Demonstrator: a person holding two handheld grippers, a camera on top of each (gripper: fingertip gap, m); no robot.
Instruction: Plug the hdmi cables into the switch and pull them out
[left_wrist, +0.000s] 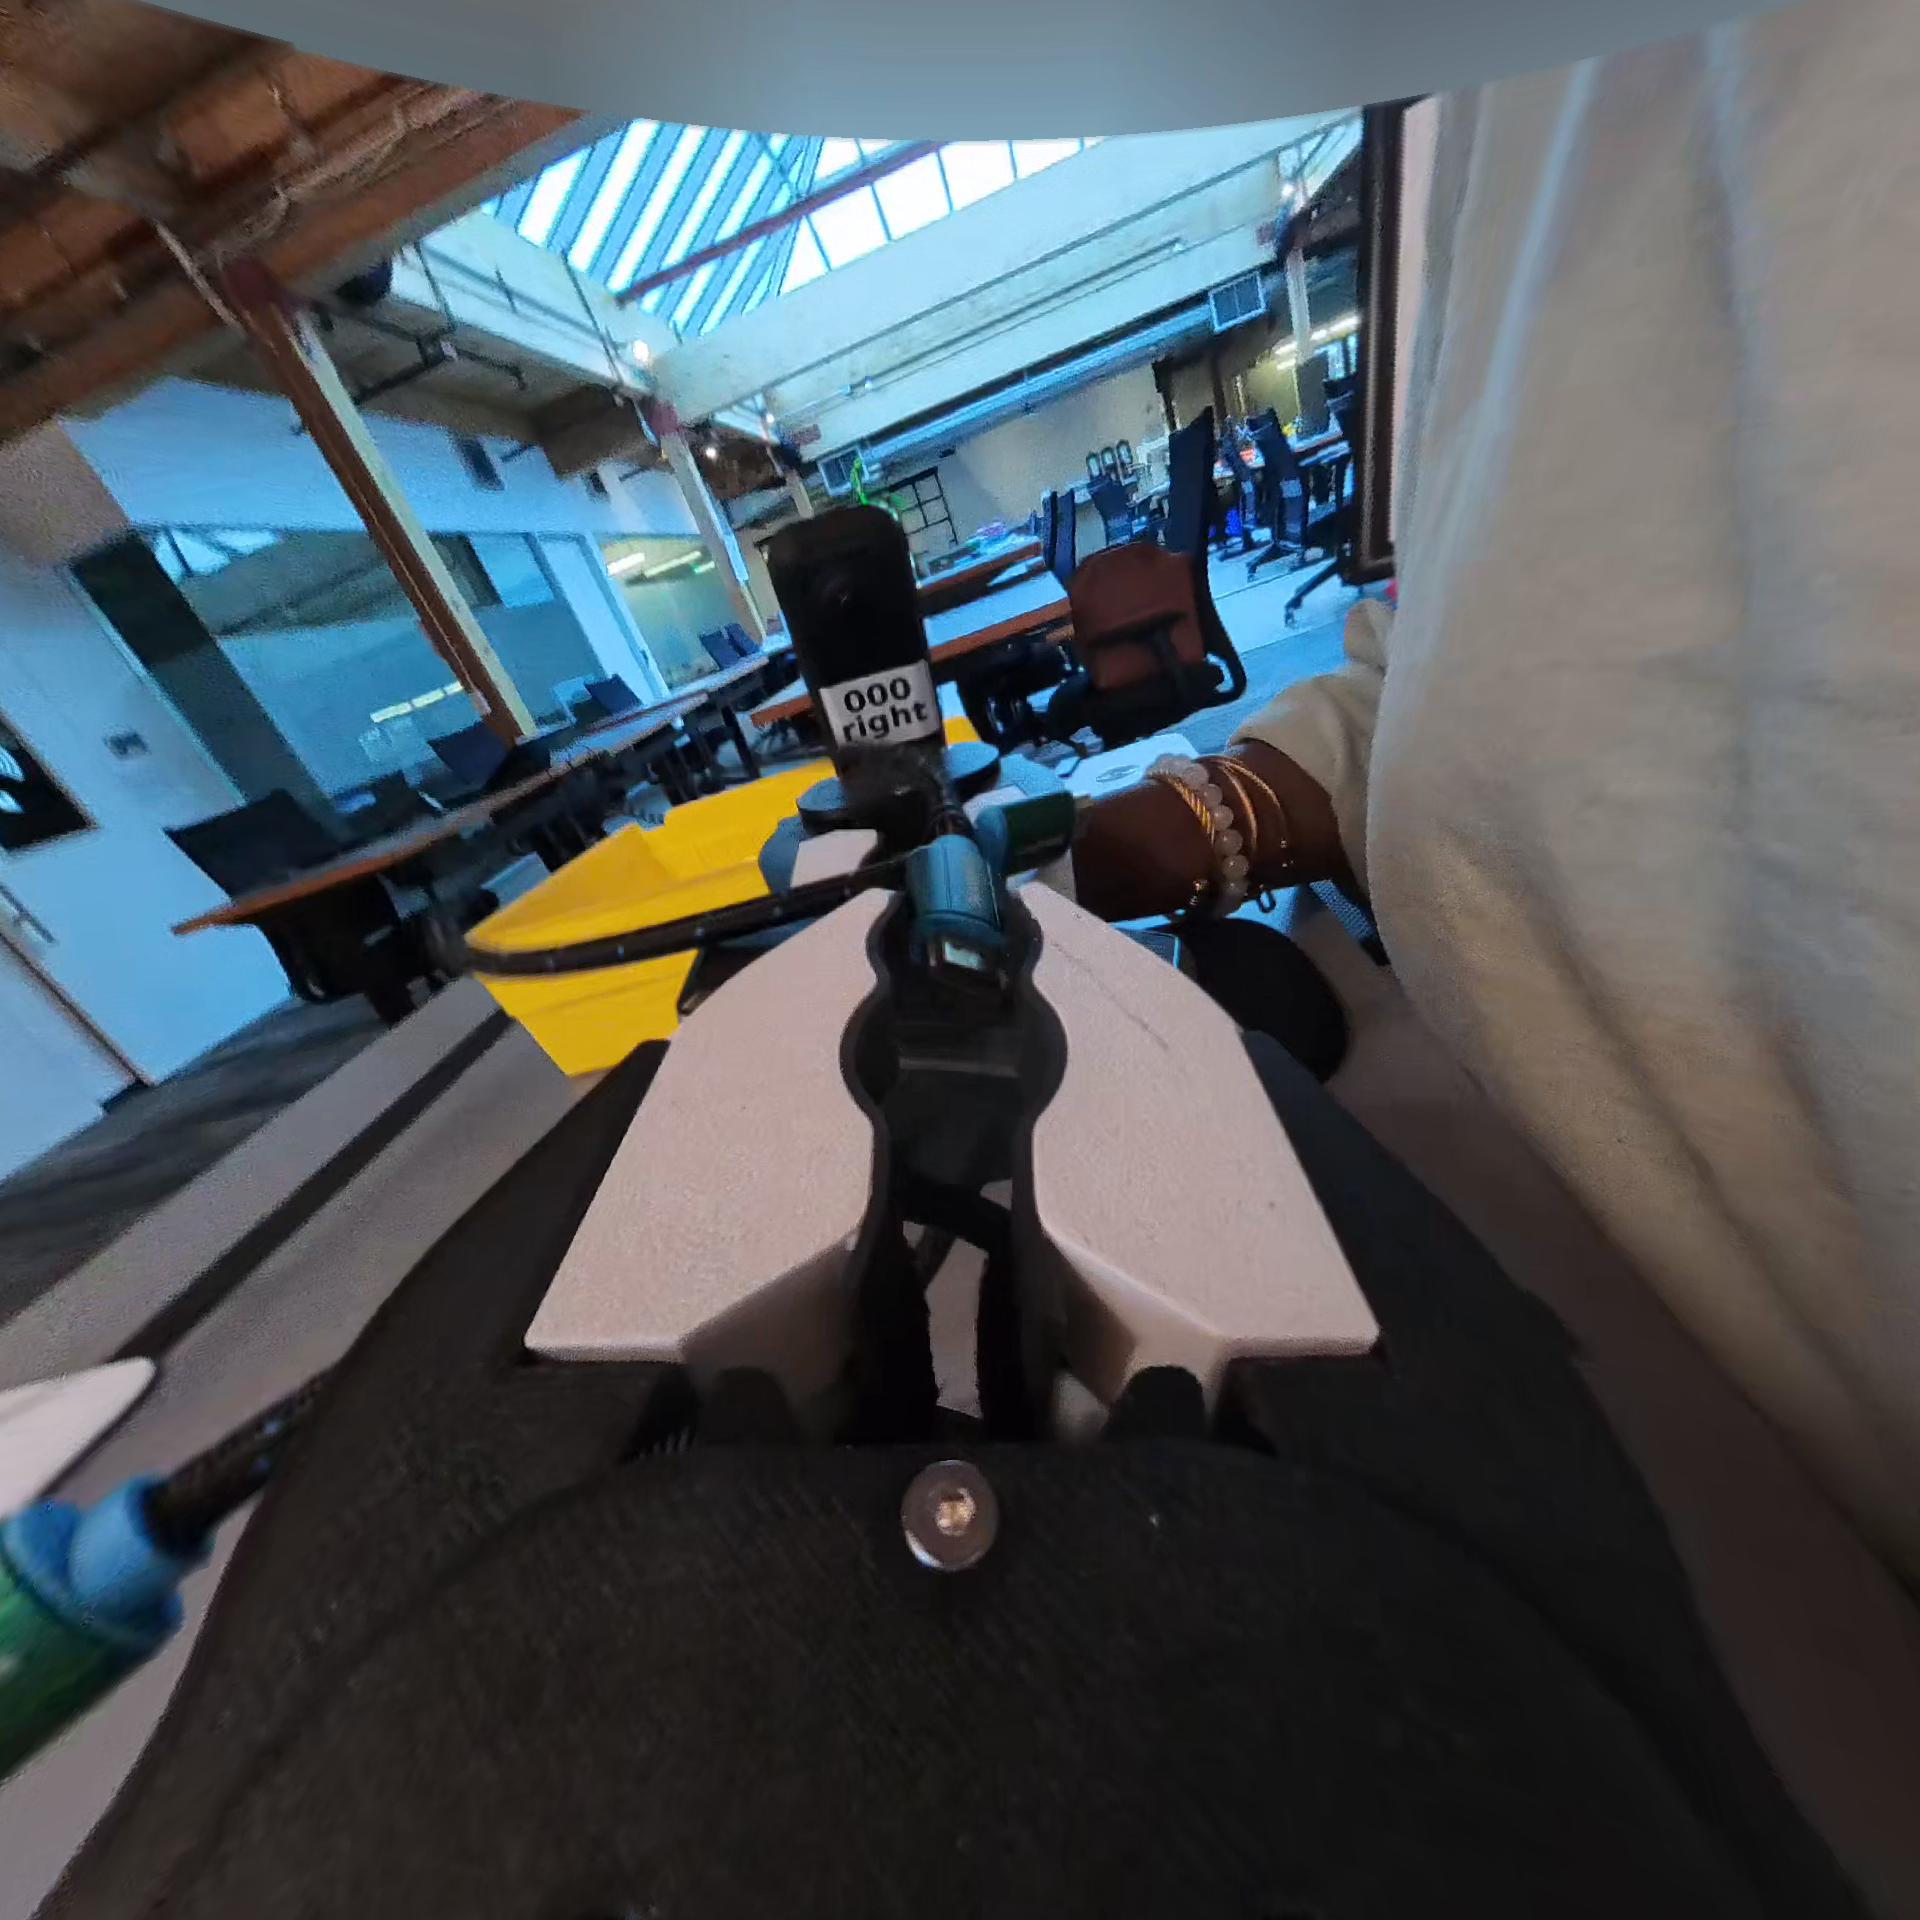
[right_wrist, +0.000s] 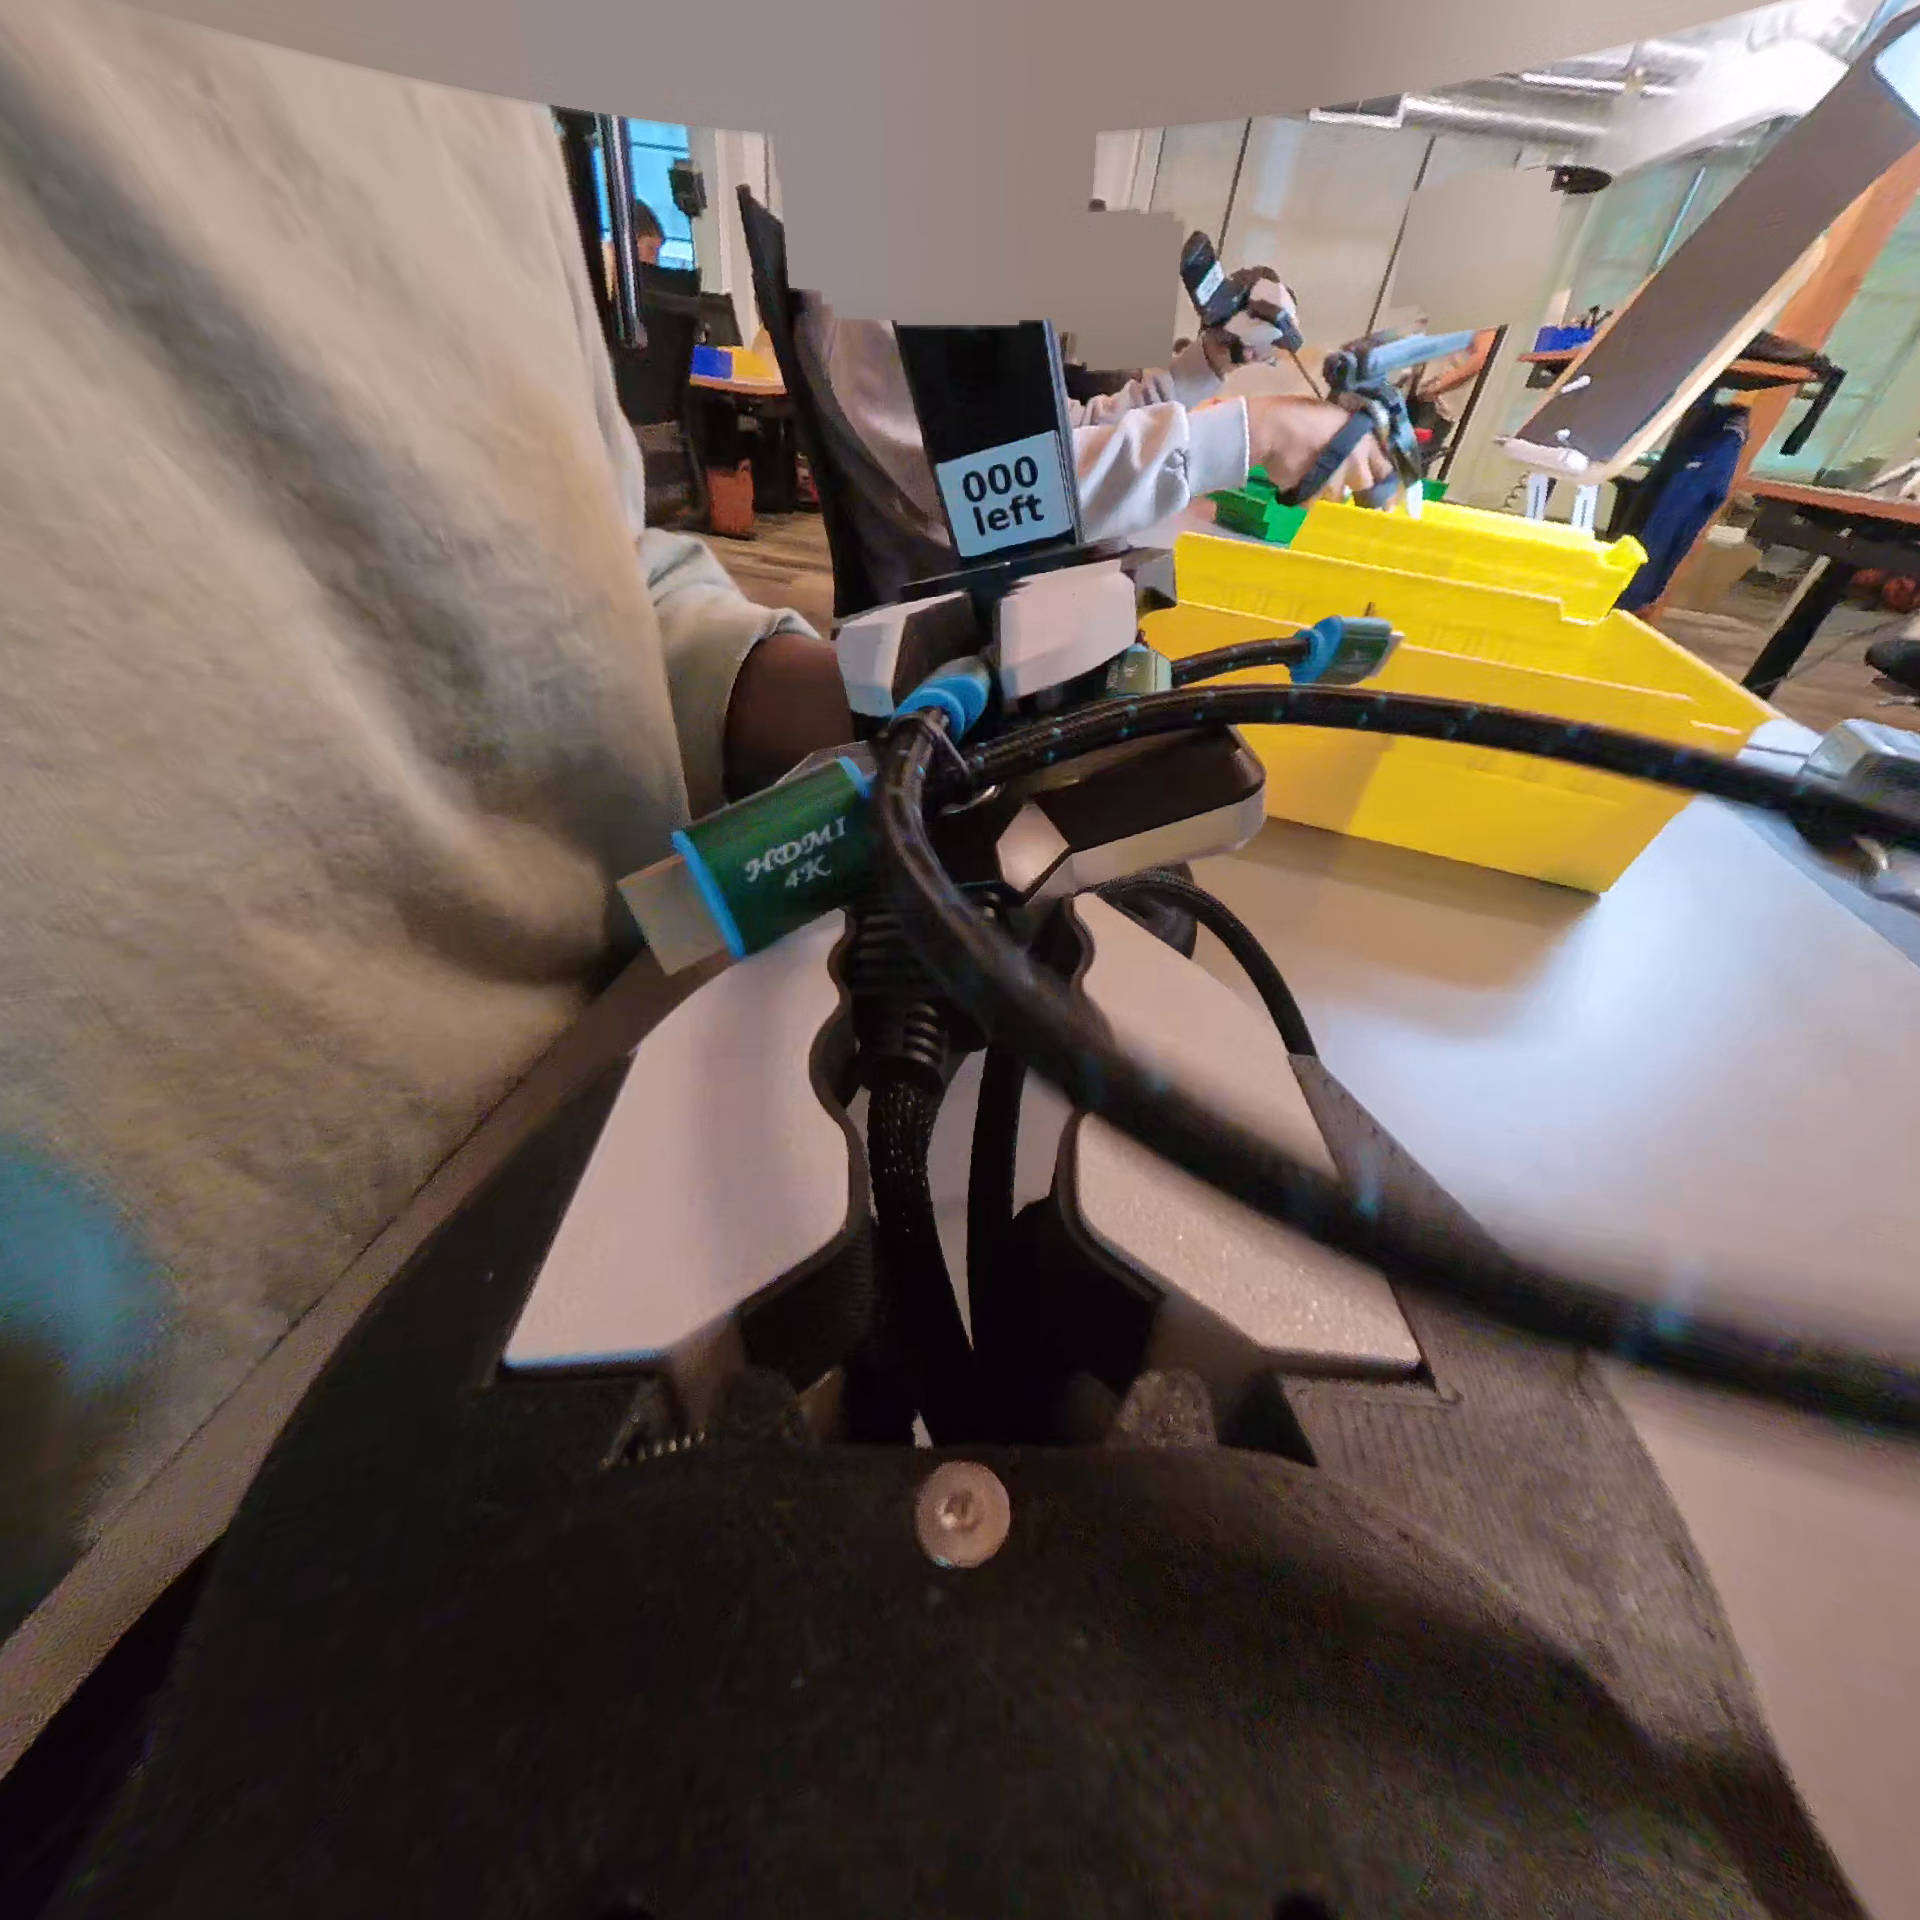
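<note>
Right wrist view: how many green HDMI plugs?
3 green HDMI plugs: one free left of centre, one at the left gripper, one before the yellow bin. More may be hidden behind cables.

Each camera sits low behind its own gripper and looks forward along the two fingers at close range. The views face each other: the left wrist view shows the right gripper (left_wrist: 940, 831); the right wrist view shows the left gripper (right_wrist: 987, 675). Both share the yellow bin (left_wrist: 582, 935) (right_wrist: 1455, 790) on the worktop (right_wrist: 1558, 1039).
</note>
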